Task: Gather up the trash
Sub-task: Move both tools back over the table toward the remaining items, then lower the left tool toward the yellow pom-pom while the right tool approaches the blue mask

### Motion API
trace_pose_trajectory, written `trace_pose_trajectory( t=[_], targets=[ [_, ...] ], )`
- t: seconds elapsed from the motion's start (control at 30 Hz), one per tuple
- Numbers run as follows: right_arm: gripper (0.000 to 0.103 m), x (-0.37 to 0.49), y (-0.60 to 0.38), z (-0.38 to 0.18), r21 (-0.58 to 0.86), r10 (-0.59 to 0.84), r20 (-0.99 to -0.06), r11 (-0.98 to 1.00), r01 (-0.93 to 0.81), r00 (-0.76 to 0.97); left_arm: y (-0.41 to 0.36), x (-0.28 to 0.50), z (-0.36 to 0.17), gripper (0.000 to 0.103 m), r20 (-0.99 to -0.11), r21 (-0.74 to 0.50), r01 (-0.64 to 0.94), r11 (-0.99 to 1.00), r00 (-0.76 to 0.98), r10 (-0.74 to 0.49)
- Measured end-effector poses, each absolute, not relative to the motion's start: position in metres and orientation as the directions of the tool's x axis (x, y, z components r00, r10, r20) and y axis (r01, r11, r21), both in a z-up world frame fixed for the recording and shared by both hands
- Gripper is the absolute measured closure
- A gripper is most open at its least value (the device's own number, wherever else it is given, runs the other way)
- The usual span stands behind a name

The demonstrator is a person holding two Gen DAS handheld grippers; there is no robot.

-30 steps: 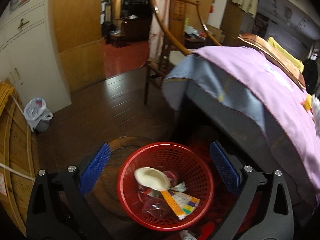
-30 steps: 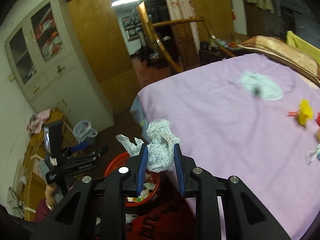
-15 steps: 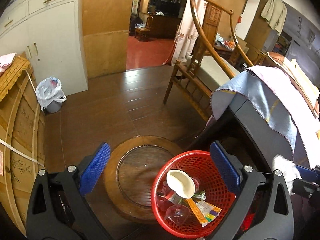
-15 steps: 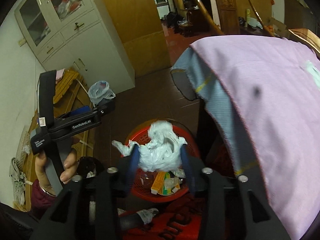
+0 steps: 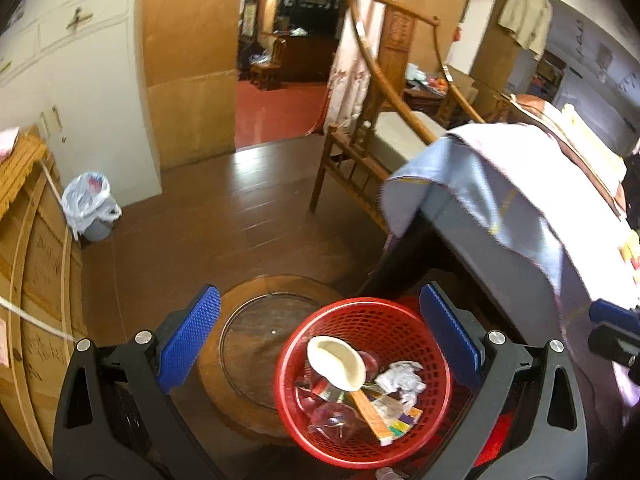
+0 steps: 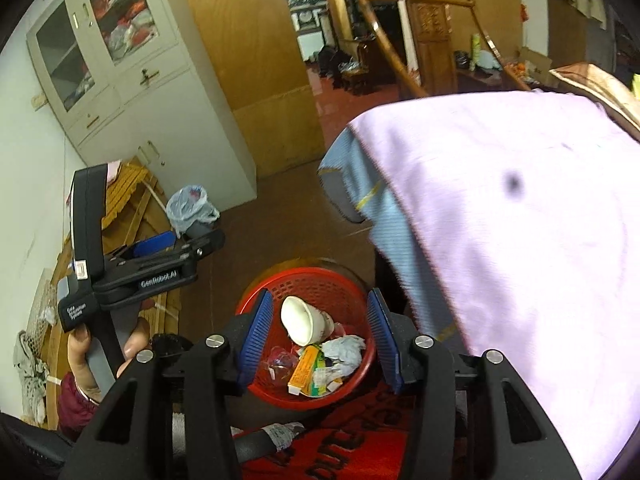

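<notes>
Dark wooden floorboards [image 5: 208, 232] run from a white cabinet [image 6: 132, 92] at nine o'clock to a bed under a lilac sheet [image 6: 520, 220] at three o'clock. At ten o'clock in the left wrist view a small bin lined with a white plastic bag [image 5: 88, 208] stands against the cabinet. Centre, on the floor beside a round wooden stool top [image 5: 260, 344], sits the red mesh basket [image 5: 404, 320]. It holds a white paper cup [image 5: 336, 364] lying on its side, clear plastic wrap, an orange carton [image 6: 304, 368] and, at its three o'clock side, the crumpled white tissue [image 5: 402, 380], resting loose among the rest.

The left gripper [image 5: 320, 344] hangs above the basket with its blue pads spread wide and nothing between them. The right gripper [image 6: 320, 336] points down into the basket; its jaws have just been opening, stand moderately apart, and the tissue lies below them, clear of both pads.
</notes>
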State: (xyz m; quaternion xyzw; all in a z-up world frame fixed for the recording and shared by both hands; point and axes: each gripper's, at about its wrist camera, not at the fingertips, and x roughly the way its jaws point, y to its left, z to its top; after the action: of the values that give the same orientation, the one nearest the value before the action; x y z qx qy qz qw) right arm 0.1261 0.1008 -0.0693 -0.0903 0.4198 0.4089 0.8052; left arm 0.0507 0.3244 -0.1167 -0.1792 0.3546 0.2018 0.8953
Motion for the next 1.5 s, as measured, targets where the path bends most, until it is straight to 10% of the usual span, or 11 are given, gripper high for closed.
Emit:
trace_pose_trajectory(
  t=[0.8, 1.5],
  targets=[
    [0.036, 0.1, -0.149, 0.005, 0.237, 0.544, -0.488, 0.836, -0.495, 0.683, 0.099, 0.068, -0.022, 0.007, -0.557, 0.076, -0.127, 0.989, 0.817, 0.148],
    [0.018, 0.201, -0.313, -0.055, 0.195, 0.175, -0.647, 0.979, -0.06, 0.742, -0.047, 0.197, -0.05, 0.007, -0.62, 0.206, 0.177, 0.962, 0.784, -0.011]
  ],
)
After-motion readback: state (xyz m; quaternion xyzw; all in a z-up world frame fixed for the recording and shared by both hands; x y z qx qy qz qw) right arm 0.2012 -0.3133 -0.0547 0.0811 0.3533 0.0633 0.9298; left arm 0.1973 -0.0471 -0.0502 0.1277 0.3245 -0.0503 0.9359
